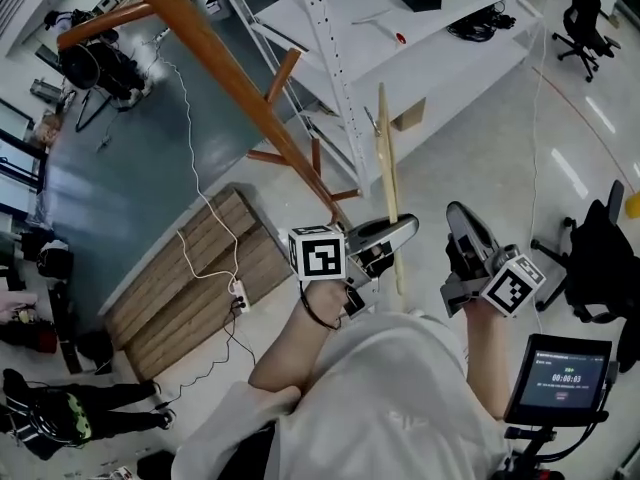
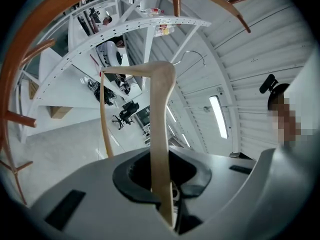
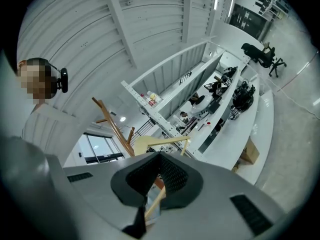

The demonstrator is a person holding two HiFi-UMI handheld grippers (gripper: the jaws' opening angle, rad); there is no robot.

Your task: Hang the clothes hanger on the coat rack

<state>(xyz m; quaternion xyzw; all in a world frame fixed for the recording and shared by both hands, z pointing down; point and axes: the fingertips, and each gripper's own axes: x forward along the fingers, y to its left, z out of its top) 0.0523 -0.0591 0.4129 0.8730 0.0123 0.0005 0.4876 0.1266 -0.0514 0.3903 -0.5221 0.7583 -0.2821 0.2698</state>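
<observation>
A light wooden clothes hanger (image 1: pixel 388 173) stands upright, edge-on in the head view, with my left gripper (image 1: pixel 385 240) shut on its lower arm. In the left gripper view the hanger (image 2: pixel 161 134) rises from between the pads of the left gripper (image 2: pixel 162 180), its metal hook (image 2: pixel 192 56) at the top. The orange wooden coat rack (image 1: pixel 230 78) leans across the upper left, one peg (image 1: pixel 283 76) close to the hanger's top. My right gripper (image 1: pixel 465 240) hangs to the right of the hanger, apart from it, jaws together. The right gripper view shows that gripper (image 3: pixel 160 174), with the hanger (image 3: pixel 162 143) and the rack (image 3: pixel 112 124) beyond it.
White perforated metal shelving (image 1: pixel 330 58) and a white desk (image 1: pixel 450 28) stand behind the rack. A wooden pallet (image 1: pixel 190 268) with a power strip (image 1: pixel 238 293) lies on the floor at left. A black chair (image 1: pixel 600 258) and a timer screen (image 1: pixel 560 378) are at right.
</observation>
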